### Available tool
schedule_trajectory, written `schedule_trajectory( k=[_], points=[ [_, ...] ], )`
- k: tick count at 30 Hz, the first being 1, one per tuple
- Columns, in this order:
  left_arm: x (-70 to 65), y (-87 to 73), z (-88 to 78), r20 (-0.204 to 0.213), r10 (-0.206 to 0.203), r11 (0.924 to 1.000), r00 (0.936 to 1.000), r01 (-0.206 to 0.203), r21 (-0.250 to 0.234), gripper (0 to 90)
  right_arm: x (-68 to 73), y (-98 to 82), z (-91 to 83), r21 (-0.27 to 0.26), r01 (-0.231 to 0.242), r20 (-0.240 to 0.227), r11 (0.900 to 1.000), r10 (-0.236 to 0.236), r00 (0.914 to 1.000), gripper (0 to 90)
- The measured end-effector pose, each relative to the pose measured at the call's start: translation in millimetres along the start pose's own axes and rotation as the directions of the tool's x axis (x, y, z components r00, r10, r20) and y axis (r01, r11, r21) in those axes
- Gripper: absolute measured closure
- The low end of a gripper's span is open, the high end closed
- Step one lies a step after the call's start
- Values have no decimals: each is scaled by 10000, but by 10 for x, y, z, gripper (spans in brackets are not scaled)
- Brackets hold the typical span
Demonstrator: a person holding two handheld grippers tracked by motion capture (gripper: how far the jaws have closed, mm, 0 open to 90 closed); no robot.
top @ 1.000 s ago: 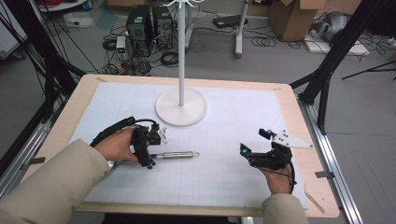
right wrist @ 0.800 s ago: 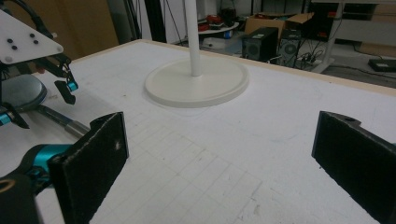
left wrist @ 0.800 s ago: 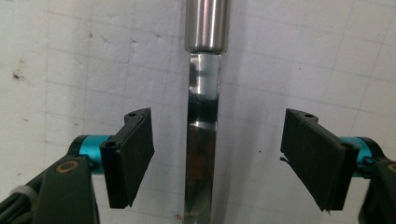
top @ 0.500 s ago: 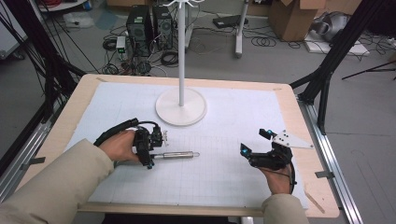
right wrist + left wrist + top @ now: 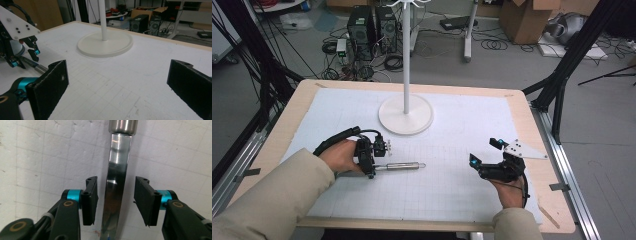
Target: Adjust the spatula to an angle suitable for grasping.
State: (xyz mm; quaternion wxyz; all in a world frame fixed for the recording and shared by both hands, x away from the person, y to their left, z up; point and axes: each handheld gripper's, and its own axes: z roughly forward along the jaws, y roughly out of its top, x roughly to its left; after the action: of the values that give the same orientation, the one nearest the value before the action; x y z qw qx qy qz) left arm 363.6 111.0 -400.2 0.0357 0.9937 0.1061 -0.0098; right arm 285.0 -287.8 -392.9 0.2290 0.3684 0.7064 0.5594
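A shiny metal tool with a round handle and a flat blade lies on the white gridded mat, left of centre. My left gripper is held over its blade end. In the left gripper view the flat blade runs up between the two pads, and the left gripper is open with a gap on each side. My right gripper rests at the right of the mat, wide open and holding nothing. In the right gripper view the right gripper faces the tool and the left gripper.
A white coat stand with a round base rises at the back middle of the mat; its base lies ahead of the right gripper. The wooden table edge frames the mat. Computers, cables and boxes lie on the floor beyond.
My left gripper has settled slightly lower and nearer over the tool's blade. The tool and my right gripper have stayed where they were.
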Motion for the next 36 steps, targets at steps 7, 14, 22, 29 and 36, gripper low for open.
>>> schedule_trajectory(
  k=[7,14,22,29,36],
  points=[
    [1,10,12,67,39,10000,10000,-40,77,631,6,-1,4,51,10,-20,10000,-10,10000,28],
    [9,3,12,-13,79,10000,10000,-79,16,715,6,-2,1,65,-48,6,10000,47,10000,28],
    [7,-2,9,-39,253,9997,9997,-253,6,729,3,-1,1,40,-29,16,10000,29,10000,28],
    [11,-8,6,72,168,9998,9998,-168,-82,742,7,-2,0,71,-57,10,10000,57,10000,28],
    [10,-42,-57,138,146,9991,9998,-141,-393,743,6,-2,0,74,-48,4,10000,48,10000,28]
  ],
)
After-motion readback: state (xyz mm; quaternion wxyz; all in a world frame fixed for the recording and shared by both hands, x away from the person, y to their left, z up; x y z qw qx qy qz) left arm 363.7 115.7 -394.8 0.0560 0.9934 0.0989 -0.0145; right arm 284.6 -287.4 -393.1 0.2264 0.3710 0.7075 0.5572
